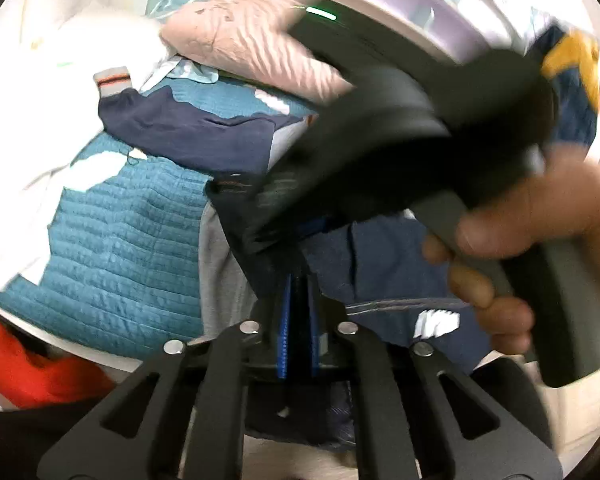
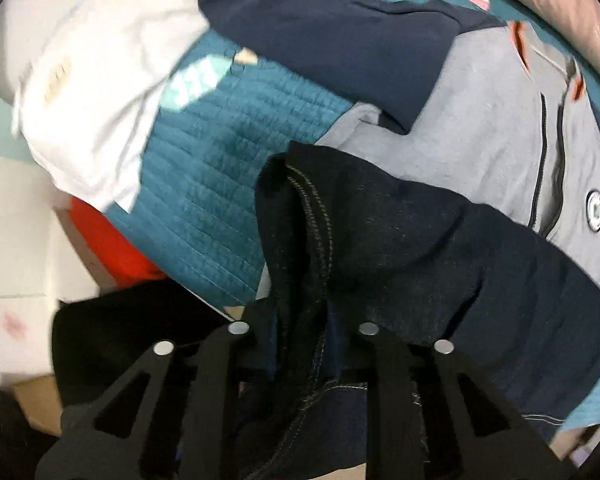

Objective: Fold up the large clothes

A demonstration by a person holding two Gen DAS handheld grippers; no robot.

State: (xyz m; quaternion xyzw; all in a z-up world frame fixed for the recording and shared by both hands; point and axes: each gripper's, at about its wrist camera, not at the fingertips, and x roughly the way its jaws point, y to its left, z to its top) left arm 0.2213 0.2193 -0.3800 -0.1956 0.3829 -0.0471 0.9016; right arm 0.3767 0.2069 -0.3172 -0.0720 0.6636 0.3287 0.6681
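Note:
Dark denim jeans (image 2: 400,232) with tan stitching lie bunched over a grey and navy zip jacket (image 2: 480,120) on a teal quilted bedspread (image 2: 220,152). A seam of the jeans runs down between the fingers of my right gripper (image 2: 308,320), which is shut on the fabric; the cloth hides its pads. In the left wrist view my left gripper (image 1: 298,280) has its blue pads close together on a fold of the same dark jeans (image 1: 240,208). The body of the right gripper (image 1: 400,140), held by a hand (image 1: 540,216), crosses just above the left one.
A white garment (image 2: 100,80) lies at the bedspread's left side, and a pink quilted pillow (image 1: 252,36) sits at the far end. An orange-red cloth (image 1: 28,368) lies below the bed edge on the left. A cardboard piece (image 2: 36,404) is on the pale floor.

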